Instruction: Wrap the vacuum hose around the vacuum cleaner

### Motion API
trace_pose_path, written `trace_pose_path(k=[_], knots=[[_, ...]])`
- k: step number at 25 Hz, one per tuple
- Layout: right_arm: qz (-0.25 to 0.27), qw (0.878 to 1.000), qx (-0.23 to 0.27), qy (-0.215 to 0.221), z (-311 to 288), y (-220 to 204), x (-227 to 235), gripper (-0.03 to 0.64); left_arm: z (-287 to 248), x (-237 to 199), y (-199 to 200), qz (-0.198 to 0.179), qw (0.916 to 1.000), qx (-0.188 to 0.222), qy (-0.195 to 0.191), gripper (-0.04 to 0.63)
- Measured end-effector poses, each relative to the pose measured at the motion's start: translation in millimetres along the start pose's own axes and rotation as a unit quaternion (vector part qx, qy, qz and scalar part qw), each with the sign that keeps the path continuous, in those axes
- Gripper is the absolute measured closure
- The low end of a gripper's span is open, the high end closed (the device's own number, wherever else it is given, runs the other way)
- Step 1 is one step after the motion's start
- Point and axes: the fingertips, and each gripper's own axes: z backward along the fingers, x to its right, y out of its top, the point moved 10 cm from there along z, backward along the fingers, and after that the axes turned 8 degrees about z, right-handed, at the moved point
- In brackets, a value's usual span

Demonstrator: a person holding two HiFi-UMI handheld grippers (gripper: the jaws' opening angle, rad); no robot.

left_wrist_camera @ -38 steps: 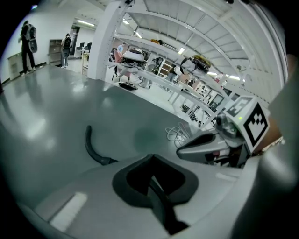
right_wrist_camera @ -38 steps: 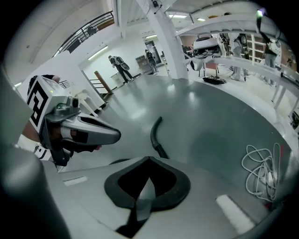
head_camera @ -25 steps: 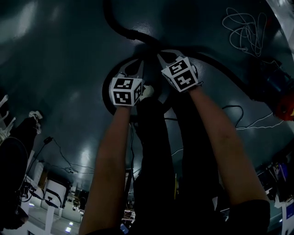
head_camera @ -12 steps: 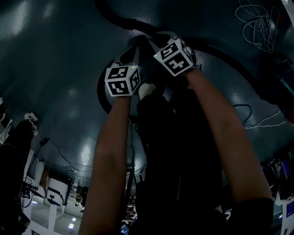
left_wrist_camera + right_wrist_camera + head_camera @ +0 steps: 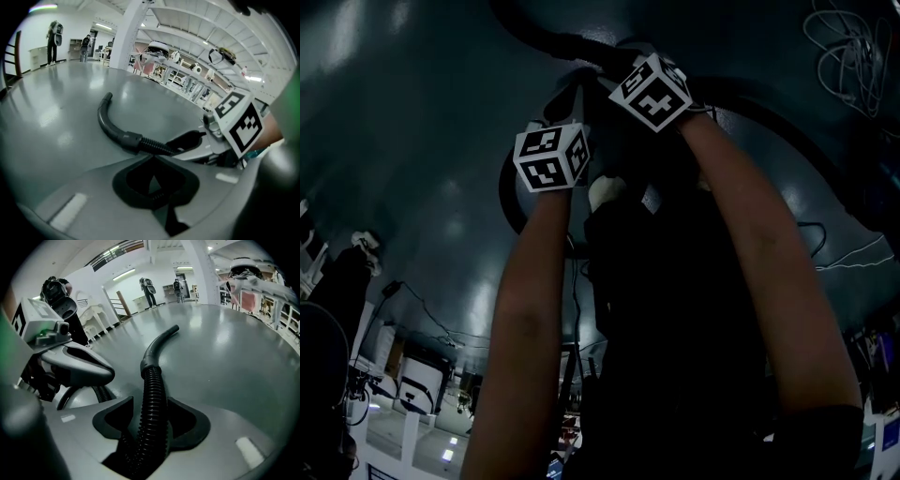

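Observation:
The black ribbed vacuum hose (image 5: pixel 152 394) runs up between the jaws of my right gripper (image 5: pixel 150 423) to its curved rigid end (image 5: pixel 157 345) on the grey floor. The right jaws have just been opening and now stand off the hose on both sides. My left gripper (image 5: pixel 152 176) is shut with nothing in it, just left of the right one, whose marker cube (image 5: pixel 239 124) shows beside it. Ahead of it lies the same hose (image 5: pixel 119 133). In the dark head view both cubes (image 5: pixel 550 157) (image 5: pixel 652 91) hang over the vacuum cleaner's round body (image 5: pixel 511 192), mostly hidden by my arms.
A loose white cable coil (image 5: pixel 848 47) lies on the floor at the far right. Far across the shiny floor stand people (image 5: pixel 149 289) (image 5: pixel 54 35), white tables (image 5: pixel 96 315), shelves of goods (image 5: pixel 187 75) and a railing (image 5: pixel 262 291).
Both hands have gone down toward the floor and further up the head view, closer to the hose. The right cube has rolled.

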Motion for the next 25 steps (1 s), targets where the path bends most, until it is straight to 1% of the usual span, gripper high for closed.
trace_pose_path(k=[3, 5, 7, 8, 9, 10, 11, 14, 19, 22, 25], knots=[[0.011, 1.000, -0.012, 0.008, -10, -3, 2, 0.388, -8, -10, 6, 0.004, 0.9999, 0.010, -0.001, 0.586], [0.023, 0.999, -0.027, 0.016, -16, -5, 2, 0.389, -10, -14, 8, 0.000, 0.9999, 0.012, -0.003, 0.583], [0.037, 0.998, -0.050, 0.019, -21, -7, 3, 0.390, -11, -16, 8, -0.007, 0.9999, 0.013, -0.002, 0.580], [0.039, 0.997, -0.067, 0.018, -24, -7, 3, 0.391, -11, -18, 8, -0.009, 0.9999, 0.014, -0.002, 0.564], [0.037, 0.995, -0.086, 0.013, -27, -7, 3, 0.407, -10, -19, 7, -0.008, 0.9998, 0.016, -0.001, 0.548], [0.031, 0.994, -0.104, 0.008, -29, -6, 2, 0.438, -8, -21, 7, -0.006, 0.9998, 0.017, 0.000, 0.549], [0.025, 0.993, -0.113, 0.004, -28, -4, 0, 0.448, -5, -22, 6, -0.003, 0.9999, 0.016, 0.002, 0.549], [0.022, 0.994, -0.108, -0.008, -13, -1, -7, 0.460, 9, -17, 10, -0.006, 0.9999, 0.006, 0.007, 0.549], [0.020, 0.996, -0.083, -0.026, 39, 19, -12, 0.463, 42, 12, 32, -0.016, 0.9999, 0.005, -0.001, 0.549], [-0.003, 0.997, -0.067, -0.041, 74, 37, -18, 0.465, 68, 32, 48, -0.026, 0.9996, 0.001, -0.010, 0.549], [-0.022, 0.996, -0.051, -0.067, 112, 54, -19, 0.465, 91, 51, 70, -0.044, 0.9988, 0.006, -0.021, 0.549]])
